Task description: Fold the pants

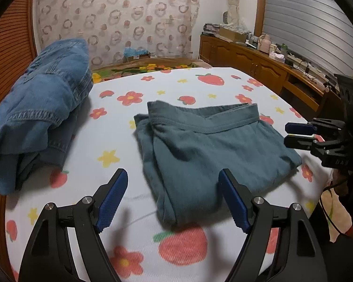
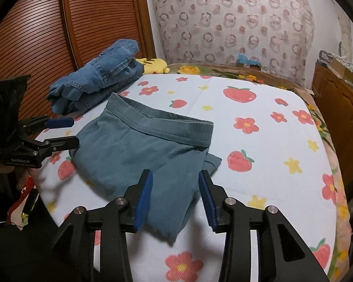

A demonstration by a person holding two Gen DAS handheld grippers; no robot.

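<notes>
Lying folded on the bed [image 1: 200, 87], teal pants [image 1: 207, 145] look finished; left gripper [image 1: 174, 199] and right gripper [image 2: 175, 197] jaws open, empty; next, withdraw.

Folded teal pants [image 2: 141, 155] lie flat on flowered bed sheet [image 2: 266, 145]. Right claw [image 2: 175, 189] hovers above near edge, jaws parted, holding nothing. Denim pile [image 2: 98, 77] behind.

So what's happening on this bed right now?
A person with a handheld gripper in each hand is folding clothes. The grey-green cotton pants lie folded into a compact stack on the strawberry-and-flower printed sheet. The left gripper and right gripper are both open, holding nothing. A folded blue denim garment lies alongside.
</notes>
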